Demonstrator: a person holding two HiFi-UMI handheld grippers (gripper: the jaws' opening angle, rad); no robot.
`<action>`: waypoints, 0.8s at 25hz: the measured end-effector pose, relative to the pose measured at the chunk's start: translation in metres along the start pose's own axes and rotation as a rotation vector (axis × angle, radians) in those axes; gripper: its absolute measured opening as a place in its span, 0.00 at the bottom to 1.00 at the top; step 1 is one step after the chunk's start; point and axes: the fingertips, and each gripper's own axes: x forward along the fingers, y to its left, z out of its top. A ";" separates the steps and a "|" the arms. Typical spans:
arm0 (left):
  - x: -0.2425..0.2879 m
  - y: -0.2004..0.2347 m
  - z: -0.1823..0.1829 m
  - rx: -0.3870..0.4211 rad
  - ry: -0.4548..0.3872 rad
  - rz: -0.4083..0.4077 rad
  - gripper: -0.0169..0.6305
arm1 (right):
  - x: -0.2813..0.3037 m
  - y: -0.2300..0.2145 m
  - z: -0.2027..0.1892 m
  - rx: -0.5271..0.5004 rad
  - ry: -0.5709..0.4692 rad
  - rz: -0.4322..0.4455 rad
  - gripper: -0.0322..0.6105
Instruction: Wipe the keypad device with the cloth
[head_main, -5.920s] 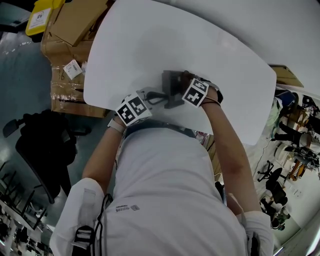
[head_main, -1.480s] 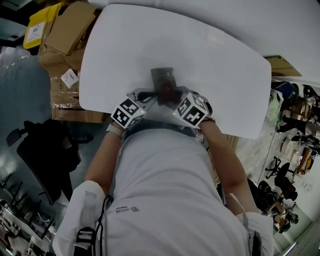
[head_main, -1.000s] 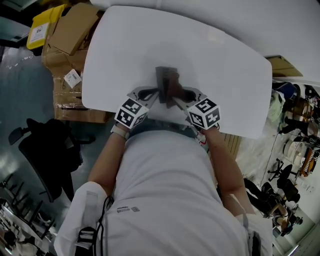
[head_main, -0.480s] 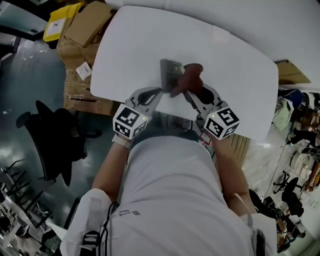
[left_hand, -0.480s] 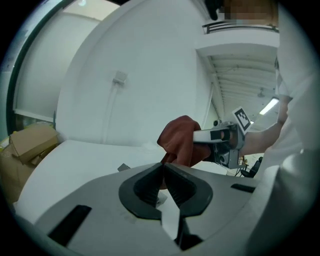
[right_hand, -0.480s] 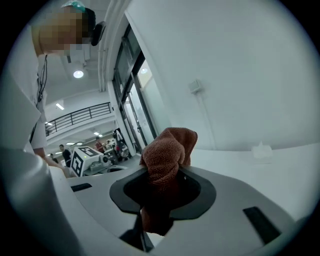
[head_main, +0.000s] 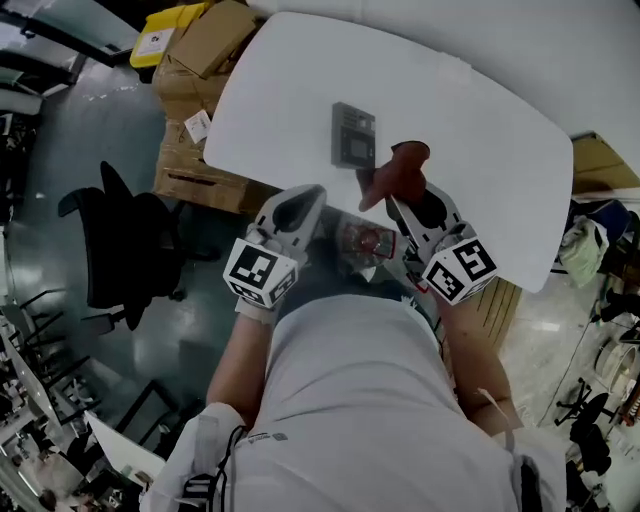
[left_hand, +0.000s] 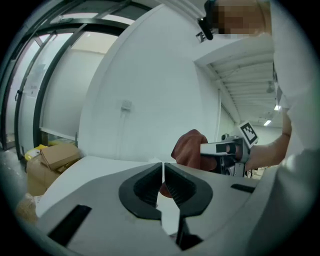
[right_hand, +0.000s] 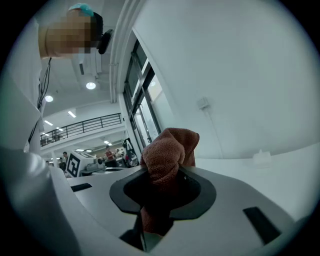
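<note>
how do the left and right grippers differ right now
The right gripper is shut on the brown cloth; the left gripper is shut on nothing. Cloth fills the right gripper's jaws; the left gripper's jaws meet bare. Both are off the keypad device.

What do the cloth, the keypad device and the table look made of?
The cloth: soft looped fabric, likely terry or microfibre; rust-brown, nubby pile, bunched folds.
The keypad device: probably hard plastic, dark matte casing; too small to be sure.
The table: smooth white top, perhaps laminate; even, faintly glossy.
</note>
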 end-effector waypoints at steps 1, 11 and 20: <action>-0.005 -0.002 0.002 -0.001 -0.003 0.012 0.06 | -0.003 0.002 0.003 -0.002 -0.010 0.005 0.20; -0.013 -0.018 0.032 0.051 -0.021 -0.016 0.06 | -0.012 0.017 0.024 -0.024 -0.070 -0.014 0.20; -0.019 -0.004 0.049 0.093 -0.050 -0.034 0.06 | 0.004 0.040 0.030 -0.068 -0.086 -0.006 0.20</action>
